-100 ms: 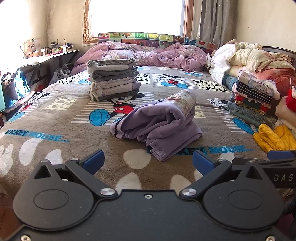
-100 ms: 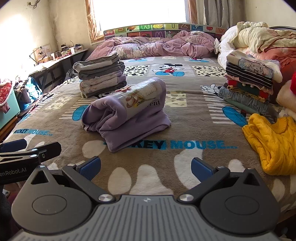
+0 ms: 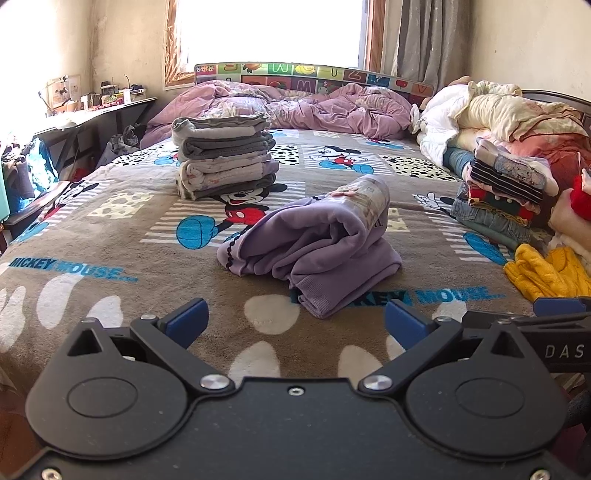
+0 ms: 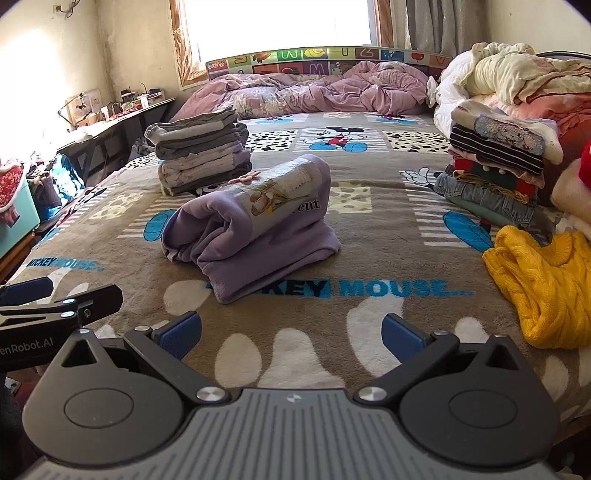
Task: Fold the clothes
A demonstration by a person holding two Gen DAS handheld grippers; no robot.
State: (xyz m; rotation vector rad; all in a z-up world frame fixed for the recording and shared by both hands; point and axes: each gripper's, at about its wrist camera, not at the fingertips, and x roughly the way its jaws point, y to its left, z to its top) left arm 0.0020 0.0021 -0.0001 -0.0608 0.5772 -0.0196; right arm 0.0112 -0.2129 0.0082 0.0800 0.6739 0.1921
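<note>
The bed in front of you fills both views, covered by a brown Mickey Mouse blanket with blue lettering near its front edge. At its head lies a rumpled purple duvet below a bright window. Along the right side of the bed you have a heap of loose bedding and clothes, and in front of it a stack of mixed folded garments with denim at the bottom. On the left half of the bed stands a neat pile of folded grey and lilac clothes. The purple sweatshirt sits in the middle of the bed, folded into a thick bundle with its printed panel on top, well apart from both stacks and just beyond your claws. A yellow knit sweater lies crumpled at the right front edge. To the left of the bed a bench carries small clutter that is too small to tell apart, and a teal bin at the far left holds red patterned fabric. Your left claw is released, its blue pads spread wide over the blanket with nothing between them. Your right claw is likewise released and empty, low over the front edge of the bed.
</note>
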